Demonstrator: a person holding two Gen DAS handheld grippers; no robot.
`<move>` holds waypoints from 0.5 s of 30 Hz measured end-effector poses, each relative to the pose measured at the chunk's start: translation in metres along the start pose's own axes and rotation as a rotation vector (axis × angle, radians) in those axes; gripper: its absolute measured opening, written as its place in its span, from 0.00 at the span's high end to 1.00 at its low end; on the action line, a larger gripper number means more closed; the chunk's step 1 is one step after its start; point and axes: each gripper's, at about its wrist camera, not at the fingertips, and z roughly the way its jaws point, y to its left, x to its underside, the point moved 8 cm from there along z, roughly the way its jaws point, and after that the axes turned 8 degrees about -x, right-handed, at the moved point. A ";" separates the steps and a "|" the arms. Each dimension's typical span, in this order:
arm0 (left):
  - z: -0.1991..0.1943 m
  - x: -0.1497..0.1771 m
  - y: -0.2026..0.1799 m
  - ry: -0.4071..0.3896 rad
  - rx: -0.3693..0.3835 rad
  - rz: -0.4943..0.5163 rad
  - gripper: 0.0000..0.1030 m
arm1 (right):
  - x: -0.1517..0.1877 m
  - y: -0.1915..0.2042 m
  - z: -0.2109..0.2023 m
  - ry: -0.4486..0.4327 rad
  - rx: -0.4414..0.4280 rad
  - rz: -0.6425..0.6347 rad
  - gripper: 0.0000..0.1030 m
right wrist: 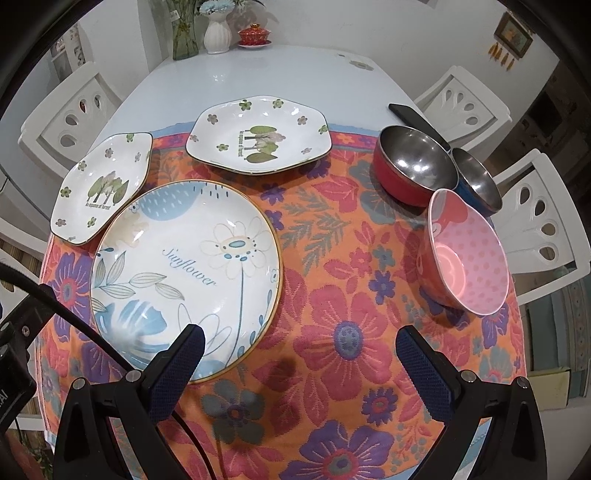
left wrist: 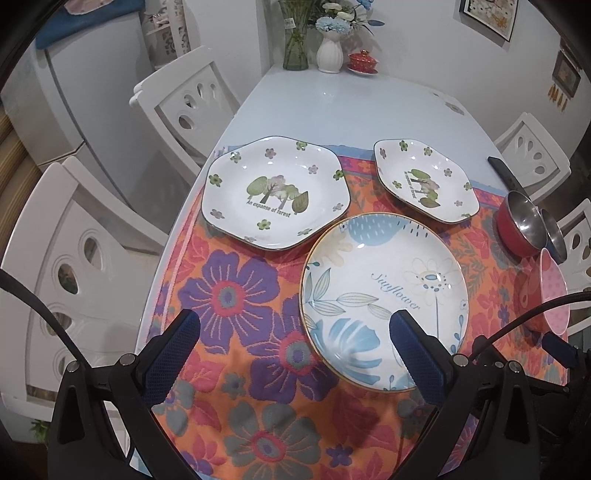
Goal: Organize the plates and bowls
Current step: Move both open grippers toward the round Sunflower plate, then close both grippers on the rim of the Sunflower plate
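A round Sunflower plate lies on the floral cloth, overlapping the rim of the left of two hexagonal forest plates. The other forest plate lies farther back. A red steel bowl, a blue steel bowl and a pink dotted bowl stand at the right. My left gripper hovers open over the Sunflower plate's near left edge. My right gripper hovers open over bare cloth between that plate and the pink bowl.
A floral cloth covers the near half of a pale blue table. Vases and a red lidded cup stand at the far end. A dark flat object lies behind the steel bowls. White chairs surround the table.
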 end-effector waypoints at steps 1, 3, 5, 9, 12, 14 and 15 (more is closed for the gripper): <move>0.003 0.000 0.001 0.005 0.004 0.000 0.01 | 0.000 -0.001 0.001 0.000 0.001 0.002 0.00; 0.009 0.001 0.008 0.018 -0.001 -0.013 0.01 | -0.001 -0.006 0.002 -0.006 0.002 0.010 0.00; 0.016 0.001 0.016 0.021 -0.006 -0.030 0.01 | -0.003 -0.011 0.004 -0.012 0.005 0.015 0.00; 0.031 -0.003 0.022 0.031 0.034 -0.041 0.01 | -0.009 -0.017 0.014 -0.014 -0.012 0.021 0.00; 0.046 -0.005 0.013 0.045 0.105 -0.031 0.01 | -0.015 -0.017 0.028 -0.008 -0.049 0.012 0.12; 0.056 -0.005 0.004 0.058 0.146 -0.016 0.03 | -0.020 -0.011 0.042 0.009 -0.099 -0.003 0.23; 0.061 -0.005 -0.001 0.063 0.158 -0.010 0.06 | -0.022 -0.008 0.049 0.023 -0.119 -0.007 0.23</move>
